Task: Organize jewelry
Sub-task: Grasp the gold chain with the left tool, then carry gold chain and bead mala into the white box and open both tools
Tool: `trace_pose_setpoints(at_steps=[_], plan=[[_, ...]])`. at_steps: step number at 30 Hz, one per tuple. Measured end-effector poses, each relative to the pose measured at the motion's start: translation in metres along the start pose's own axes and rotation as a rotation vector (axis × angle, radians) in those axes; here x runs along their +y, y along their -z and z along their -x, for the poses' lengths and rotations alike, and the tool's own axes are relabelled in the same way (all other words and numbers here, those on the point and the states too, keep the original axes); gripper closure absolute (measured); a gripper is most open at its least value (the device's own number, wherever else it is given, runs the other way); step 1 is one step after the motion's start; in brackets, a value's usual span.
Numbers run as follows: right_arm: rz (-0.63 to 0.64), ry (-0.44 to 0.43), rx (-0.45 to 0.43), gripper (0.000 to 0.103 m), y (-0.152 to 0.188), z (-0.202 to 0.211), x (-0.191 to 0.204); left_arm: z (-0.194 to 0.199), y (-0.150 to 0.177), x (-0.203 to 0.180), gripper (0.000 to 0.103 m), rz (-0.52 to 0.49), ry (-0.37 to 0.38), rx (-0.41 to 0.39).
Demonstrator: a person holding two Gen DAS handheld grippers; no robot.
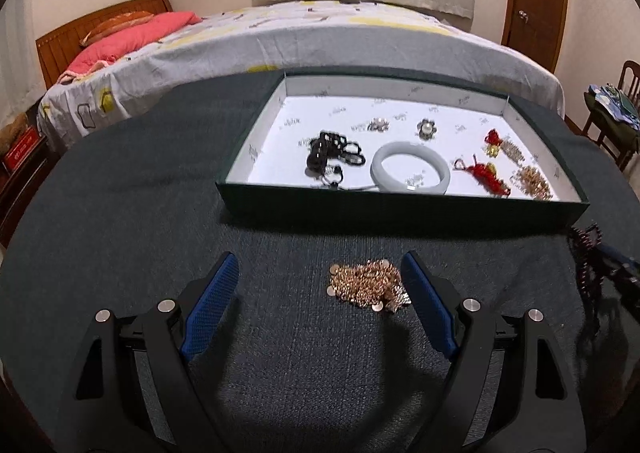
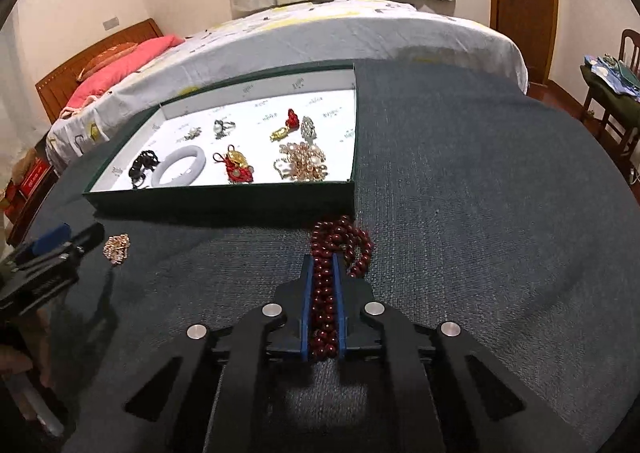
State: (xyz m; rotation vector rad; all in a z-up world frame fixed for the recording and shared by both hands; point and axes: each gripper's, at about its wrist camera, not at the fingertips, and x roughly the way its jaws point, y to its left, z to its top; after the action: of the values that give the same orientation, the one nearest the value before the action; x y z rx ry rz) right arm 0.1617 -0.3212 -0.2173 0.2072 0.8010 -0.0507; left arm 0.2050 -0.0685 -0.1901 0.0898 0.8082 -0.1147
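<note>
Dark red bead strand (image 2: pixel 325 285): clamped between closed right gripper (image 2: pixel 323 265) fingers, just before the green tray (image 2: pixel 224 201). Gold chain pile (image 1: pixel 366 284): on tablecloth, between spread left gripper (image 1: pixel 320 273) fingers.

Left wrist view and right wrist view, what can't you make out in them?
- Dark red bead strand: its rear part is hidden between the right tongs in the right wrist view.
- Gold chain pile: one edge is covered by a finger of the left tongs in the left wrist view.
- Tray lining print: too small to read.
</note>
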Motion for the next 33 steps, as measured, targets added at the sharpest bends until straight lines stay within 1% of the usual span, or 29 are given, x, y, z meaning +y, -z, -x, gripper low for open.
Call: trace_pose_setpoints(at_steps=[2, 8, 11, 13, 15, 16, 18, 19, 20, 21, 24, 33], plan=[[-0.002, -0.003, -0.010, 0.096, -0.002, 0.004, 0.000, -0.004, 0.002, -0.001, 0.025, -0.003, 0.001, 0.015], [-0.001, -0.011, -0.030, 0.097, -0.003, 0.009, -0.001, -0.016, 0.003, 0.001, 0.032, 0.015, 0.040, 0.069], [0.006, -0.004, -0.027, 0.097, 0.000, 0.010, -0.002, -0.018, 0.003, 0.002, 0.033, 0.023, 0.059, 0.075], [0.004, 0.002, -0.025, 0.097, 0.002, 0.010, -0.004, -0.018, 0.004, 0.001, 0.036, 0.026, 0.071, 0.075], [-0.012, -0.001, -0.019, 0.097, 0.003, 0.009, -0.007, -0.016, 0.005, -0.002, 0.047, 0.014, 0.087, 0.069], [-0.018, -0.006, -0.017, 0.097, 0.002, 0.009, -0.007, -0.016, 0.004, -0.004, 0.051, 0.004, 0.091, 0.066], [-0.042, -0.007, -0.037, 0.097, 0.001, 0.013, -0.011, -0.013, 0.005, -0.011, 0.071, -0.035, 0.106, 0.055], [-0.052, -0.010, -0.042, 0.097, 0.002, 0.014, -0.013, -0.012, 0.004, -0.016, 0.076, -0.058, 0.104, 0.050], [-0.056, -0.009, -0.045, 0.097, 0.002, 0.014, -0.015, -0.011, 0.004, -0.019, 0.085, -0.072, 0.105, 0.048], [-0.054, -0.003, -0.044, 0.097, 0.001, 0.014, -0.016, -0.011, 0.004, -0.025, 0.090, -0.100, 0.099, 0.044], [-0.063, 0.005, -0.059, 0.097, -0.002, 0.019, -0.020, -0.013, 0.002, -0.030, 0.094, -0.124, 0.091, 0.039], [-0.053, 0.010, -0.111, 0.097, -0.007, 0.039, -0.019, 0.001, -0.001, -0.019, 0.095, -0.092, 0.097, -0.008]])
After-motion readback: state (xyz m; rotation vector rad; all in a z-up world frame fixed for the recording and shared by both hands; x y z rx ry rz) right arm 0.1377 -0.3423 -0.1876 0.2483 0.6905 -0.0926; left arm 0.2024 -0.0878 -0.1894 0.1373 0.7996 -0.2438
